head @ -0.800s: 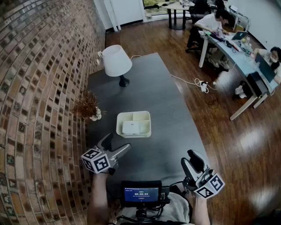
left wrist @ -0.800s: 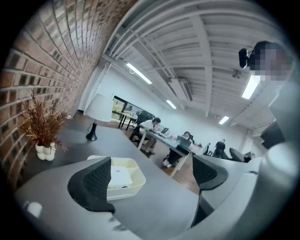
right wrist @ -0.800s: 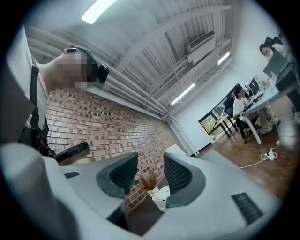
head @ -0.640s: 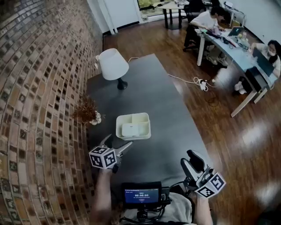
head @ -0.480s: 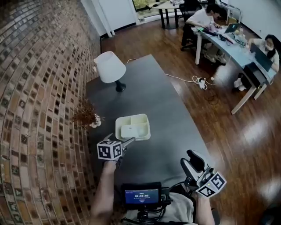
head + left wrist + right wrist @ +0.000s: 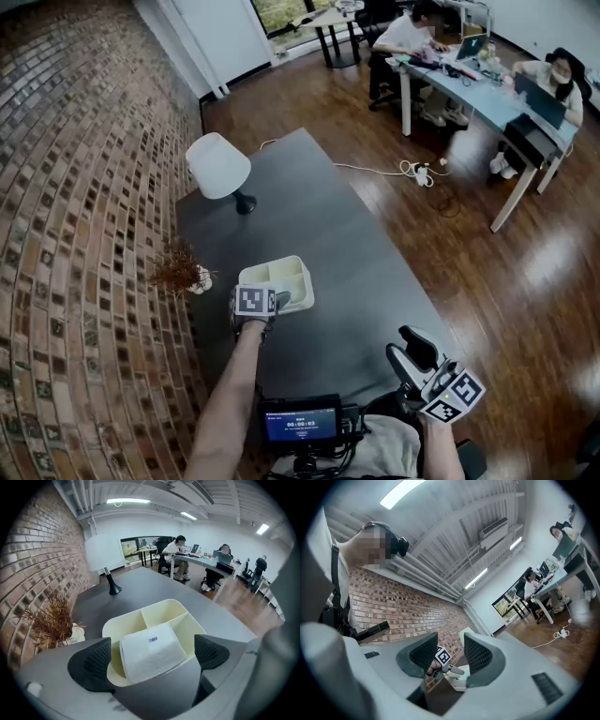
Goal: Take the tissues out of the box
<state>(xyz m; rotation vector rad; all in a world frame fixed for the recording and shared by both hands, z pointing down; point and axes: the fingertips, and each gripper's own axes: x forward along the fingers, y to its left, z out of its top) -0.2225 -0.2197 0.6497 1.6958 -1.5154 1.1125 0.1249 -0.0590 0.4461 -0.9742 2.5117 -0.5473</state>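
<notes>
The cream box [image 6: 298, 268] is sitting on the dark bench [image 6: 349, 234] close to its left edge, about midway along it. The folded white tissues [image 6: 151, 651] are lying in the large near compartment of the box, rising a little above its rim, while the two smaller far compartments are showing bare. The left tongs [image 6: 149, 654] are hovering over the near end of the box with the jaws spread wide; the tissues are showing between the two pads, which are standing clear of them on either side. The right tongs [image 6: 449, 657] are being held up by the near right corner of the bench, released and gripping nothing. A white lamp [image 6: 217, 166] is standing toward the far left corner, and a dried plant [image 6: 176, 269] is sitting at the left edge, just beside the box
</notes>
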